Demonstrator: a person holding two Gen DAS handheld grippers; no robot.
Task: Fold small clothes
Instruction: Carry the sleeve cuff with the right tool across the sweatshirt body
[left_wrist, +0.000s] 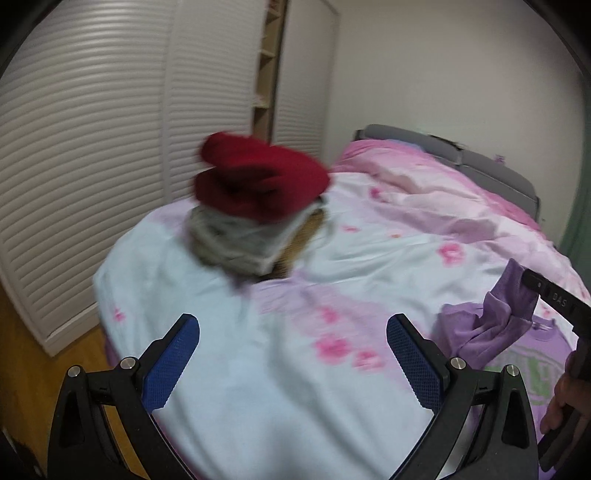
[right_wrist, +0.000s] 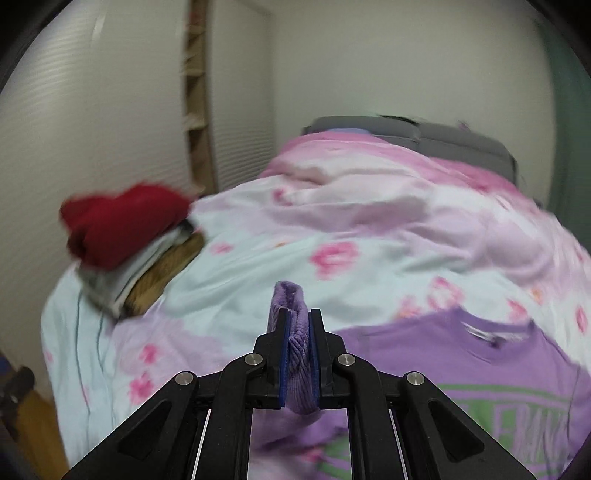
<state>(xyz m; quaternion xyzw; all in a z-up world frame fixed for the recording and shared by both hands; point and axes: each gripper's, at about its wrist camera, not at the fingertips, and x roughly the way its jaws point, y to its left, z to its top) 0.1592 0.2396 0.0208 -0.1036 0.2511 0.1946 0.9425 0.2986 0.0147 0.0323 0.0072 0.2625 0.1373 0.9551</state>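
The small purple cotton T-shirt with green lettering (right_wrist: 480, 373) lies mostly flat on the pink-flowered white bedspread (right_wrist: 258, 266), near the foot of the bed, with one ribbed sleeve or hem edge lifted and pinched between the closed jaws of the right gripper (right_wrist: 297, 332). The cloth looks light, limp and unlikely to slip on the textured blue pads (left_wrist: 173, 365); it will probably sag and crease wherever it is unsupported, so an edge or corner, a sleeve cuff or the hem, seems the best hold. The left gripper (left_wrist: 291, 354) hovers beside the shirt above the bedspread with its jaws wide apart and nothing between them. Farther from the shirt, toward the bed's far left corner, sits a stack of folded clothes topped by a dark red knitted piece (left_wrist: 258, 184). Motion blur softens that stack, the shirt's lower part is cut off by the frame, and which part of the shirt is pinched cannot be told.
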